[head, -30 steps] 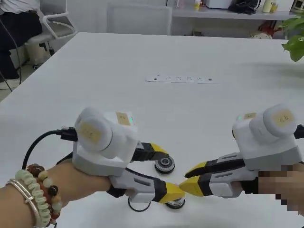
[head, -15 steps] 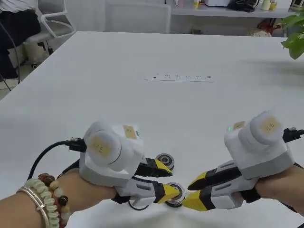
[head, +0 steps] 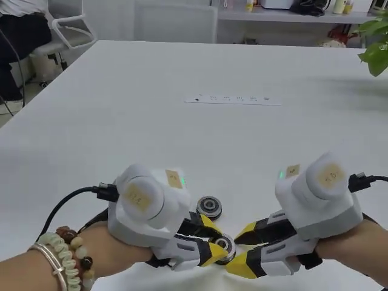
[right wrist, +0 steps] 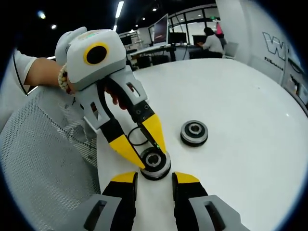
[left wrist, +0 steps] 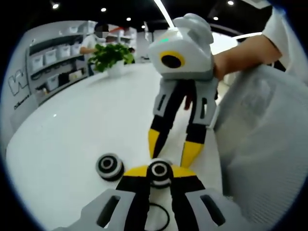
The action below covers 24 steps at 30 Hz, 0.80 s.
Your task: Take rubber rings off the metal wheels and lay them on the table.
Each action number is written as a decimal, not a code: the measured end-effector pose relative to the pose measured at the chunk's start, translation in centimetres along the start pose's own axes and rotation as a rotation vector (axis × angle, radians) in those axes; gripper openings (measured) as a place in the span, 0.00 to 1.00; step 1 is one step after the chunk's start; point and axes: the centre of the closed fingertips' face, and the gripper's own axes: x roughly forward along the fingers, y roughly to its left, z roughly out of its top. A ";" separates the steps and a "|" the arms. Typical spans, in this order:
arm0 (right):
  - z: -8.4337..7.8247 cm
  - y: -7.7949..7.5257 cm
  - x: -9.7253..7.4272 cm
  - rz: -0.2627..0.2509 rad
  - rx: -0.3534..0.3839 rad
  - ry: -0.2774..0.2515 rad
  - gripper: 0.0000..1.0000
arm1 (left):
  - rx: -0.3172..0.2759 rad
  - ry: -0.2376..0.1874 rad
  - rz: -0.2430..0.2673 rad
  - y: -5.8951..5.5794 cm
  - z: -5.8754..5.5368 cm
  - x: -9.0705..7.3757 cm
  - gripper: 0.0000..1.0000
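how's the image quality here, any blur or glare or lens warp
Head view: sharp, even soft light, little shadow on the white table. Left gripper view: strong fisheye bend, soft focus, the wheel between the jaws slightly blurred. Right gripper view: crisper, table edge curves, ceiling lights glare.

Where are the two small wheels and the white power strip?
Gripped wheel (right wrist: 155, 161): right gripper view, its centre hub.
Other wheel (head: 209, 206): head view, its top face.
Power strip (head: 233, 100): head view, its middle sockets.

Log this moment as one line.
left gripper: shut on black-rimmed metal wheel | right gripper: open, facing it | second wheel: apart on white table
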 end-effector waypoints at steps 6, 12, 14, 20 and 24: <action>-0.1 0.0 0.0 -0.002 -0.014 -0.004 0.21 | 0.002 -0.010 0.001 -0.1 0.0 0.1 0.15; -0.4 -0.1 0.0 -0.007 -0.052 0.010 0.16 | 0.000 -0.021 -0.002 -0.1 0.0 0.1 0.15; -0.5 -0.2 -0.1 -0.006 -0.054 0.012 0.14 | 0.003 -0.033 -0.004 -0.2 0.0 0.0 0.15; -0.7 -0.2 -0.2 -0.008 -0.064 0.020 0.10 | -0.013 -0.075 -0.009 -0.1 0.0 -0.1 0.14; -0.7 -0.3 -0.2 -0.011 -0.058 0.021 0.06 | -0.031 -0.106 -0.011 0.0 -0.1 -0.2 0.14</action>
